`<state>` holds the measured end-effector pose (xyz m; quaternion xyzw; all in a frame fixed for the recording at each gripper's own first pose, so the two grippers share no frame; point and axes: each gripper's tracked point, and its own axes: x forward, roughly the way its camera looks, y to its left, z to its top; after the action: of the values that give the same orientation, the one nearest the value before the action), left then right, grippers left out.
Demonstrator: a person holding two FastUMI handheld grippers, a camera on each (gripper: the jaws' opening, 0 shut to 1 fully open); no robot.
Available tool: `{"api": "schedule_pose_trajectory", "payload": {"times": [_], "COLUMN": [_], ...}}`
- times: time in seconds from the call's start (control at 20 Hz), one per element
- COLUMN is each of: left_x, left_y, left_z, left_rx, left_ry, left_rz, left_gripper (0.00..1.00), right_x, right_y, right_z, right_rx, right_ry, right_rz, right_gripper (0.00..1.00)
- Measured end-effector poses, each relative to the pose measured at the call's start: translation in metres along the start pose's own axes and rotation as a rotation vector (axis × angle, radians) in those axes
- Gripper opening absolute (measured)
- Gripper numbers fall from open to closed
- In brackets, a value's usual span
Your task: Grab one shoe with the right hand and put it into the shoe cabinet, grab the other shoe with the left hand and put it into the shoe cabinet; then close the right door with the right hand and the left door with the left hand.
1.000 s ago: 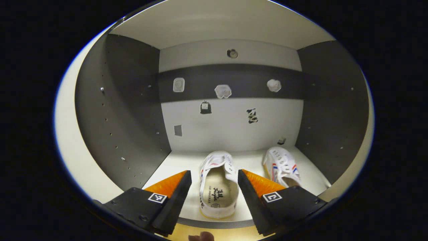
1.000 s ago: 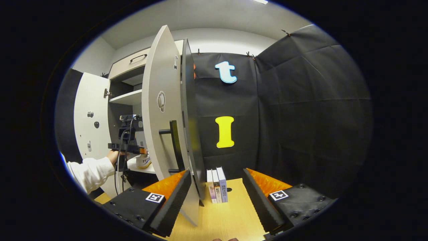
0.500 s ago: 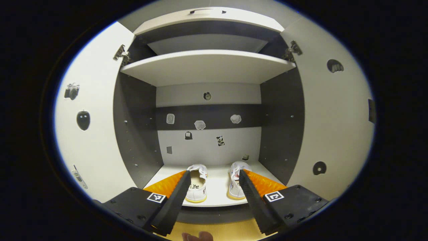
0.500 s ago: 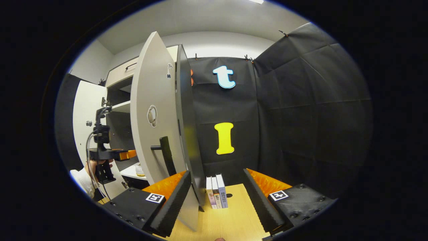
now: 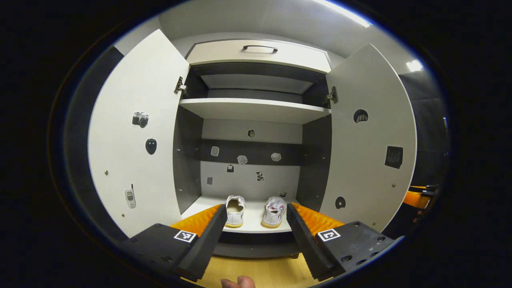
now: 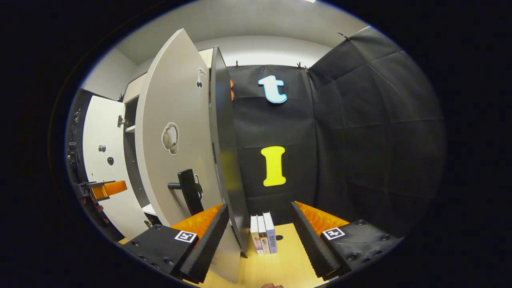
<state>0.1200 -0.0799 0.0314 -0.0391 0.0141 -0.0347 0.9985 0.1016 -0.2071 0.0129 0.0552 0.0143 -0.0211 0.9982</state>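
Both shoes are in, so it's door time. Right gripper [image 6: 256,240] has jaws wide apart, holding nothing. The right door [image 6: 176,132] stands edge-on just past its left finger, with the handle [image 6: 188,194] at about 11 o'clock, so that hand is the nearer one. Left gripper [image 5: 254,236] is also spread and empty, with the left door [image 5: 136,140] at 10 o'clock. Shoes [image 5: 254,210] sit side by side at 12 on the cabinet's bottom shelf [image 5: 248,227].

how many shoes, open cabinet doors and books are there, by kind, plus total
shoes: 2, left shoe and right shoe, both on the cabinet's bottom shelf
open cabinet doors: 2, left door and right door
books: 3, row of books standing on the wooden surface
total: 7
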Motion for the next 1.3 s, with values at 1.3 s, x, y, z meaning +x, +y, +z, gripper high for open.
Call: {"api": "schedule_pose_trajectory", "payload": {"times": [1.3], "left_x": [-0.037], "left_y": [0.05], "left_z": [-0.01], "left_rx": [0.067], "left_ry": [0.019], "left_rz": [-0.037], "left_gripper": [0.95], "right_x": [0.006], "right_y": [0.215], "right_z": [-0.04], "right_rx": [-0.027], "right_ry": [0.036], "right_rz": [0.221], "right_gripper": [0.98]}}
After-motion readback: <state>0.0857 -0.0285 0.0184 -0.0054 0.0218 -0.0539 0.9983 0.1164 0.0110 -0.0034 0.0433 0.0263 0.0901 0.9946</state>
